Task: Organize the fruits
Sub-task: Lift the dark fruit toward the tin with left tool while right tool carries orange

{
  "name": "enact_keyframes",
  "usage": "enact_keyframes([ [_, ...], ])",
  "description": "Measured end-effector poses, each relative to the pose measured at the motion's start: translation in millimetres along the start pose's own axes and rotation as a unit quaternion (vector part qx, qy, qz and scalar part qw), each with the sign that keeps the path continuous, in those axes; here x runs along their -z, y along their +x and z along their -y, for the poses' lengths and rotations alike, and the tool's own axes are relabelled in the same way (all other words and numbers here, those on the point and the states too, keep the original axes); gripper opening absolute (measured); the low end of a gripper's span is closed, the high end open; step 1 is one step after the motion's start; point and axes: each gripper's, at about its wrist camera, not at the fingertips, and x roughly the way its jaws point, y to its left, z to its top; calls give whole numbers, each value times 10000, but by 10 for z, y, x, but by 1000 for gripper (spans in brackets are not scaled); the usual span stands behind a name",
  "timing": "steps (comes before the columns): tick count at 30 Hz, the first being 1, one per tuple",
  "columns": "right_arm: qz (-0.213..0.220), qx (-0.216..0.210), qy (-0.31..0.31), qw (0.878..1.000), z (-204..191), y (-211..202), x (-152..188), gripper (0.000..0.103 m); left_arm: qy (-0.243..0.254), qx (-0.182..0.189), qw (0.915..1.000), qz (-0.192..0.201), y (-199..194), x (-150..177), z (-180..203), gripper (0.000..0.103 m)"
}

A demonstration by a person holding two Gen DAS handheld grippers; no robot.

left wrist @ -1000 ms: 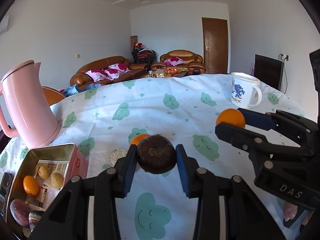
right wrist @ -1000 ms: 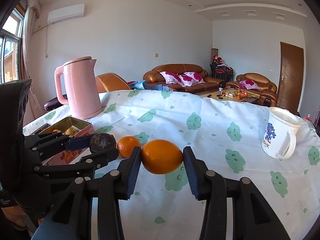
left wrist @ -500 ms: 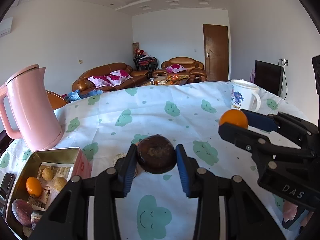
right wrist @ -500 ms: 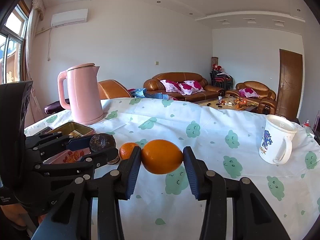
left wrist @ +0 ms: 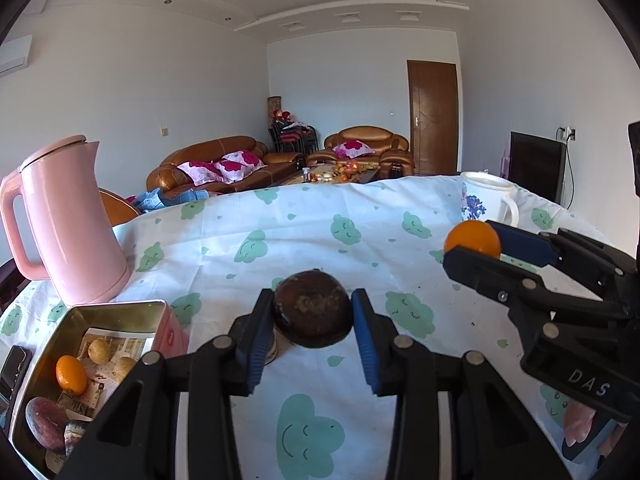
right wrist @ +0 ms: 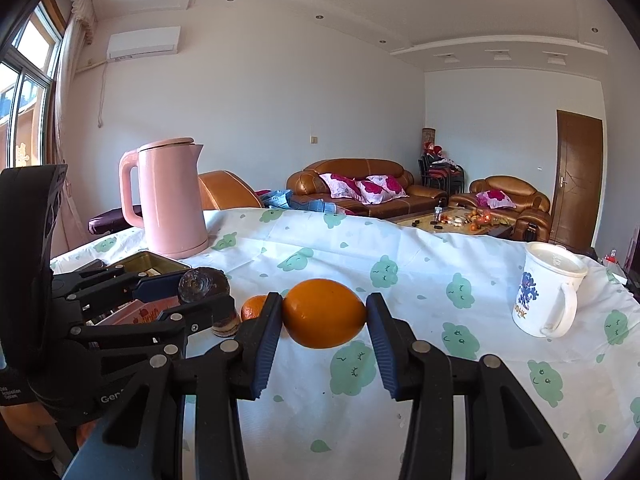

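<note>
My left gripper is shut on a dark brown round fruit, held above the tablecloth. My right gripper is shut on an orange; that same orange shows at the right of the left wrist view. The left gripper with its brown fruit appears at the left of the right wrist view. A smaller orange lies on the cloth behind the right gripper's left finger. An open tin box at lower left holds an orange, small yellowish fruits and a reddish fruit.
A pink kettle stands behind the tin. A white mug stands at the right on the cloud-patterned tablecloth. A small round object lies on the cloth by the smaller orange. A dark phone lies left of the tin.
Both views have tilted upward a little, so the table sits lower in frame. Each gripper keeps its fruit, and the smaller orange is now hidden behind the brown fruit in the left wrist view.
</note>
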Motion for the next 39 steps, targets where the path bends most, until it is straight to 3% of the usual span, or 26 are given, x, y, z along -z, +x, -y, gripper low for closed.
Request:
enact_keyframes([
  [19,320,-97,-71,9994,-25,-148,20,45,-5,-98,9987,506,-211,26,-7,40],
  [39,451,-55,-148,9989,-93,-200,22,45,88,-270,9971,705,-315,50,-18,40],
])
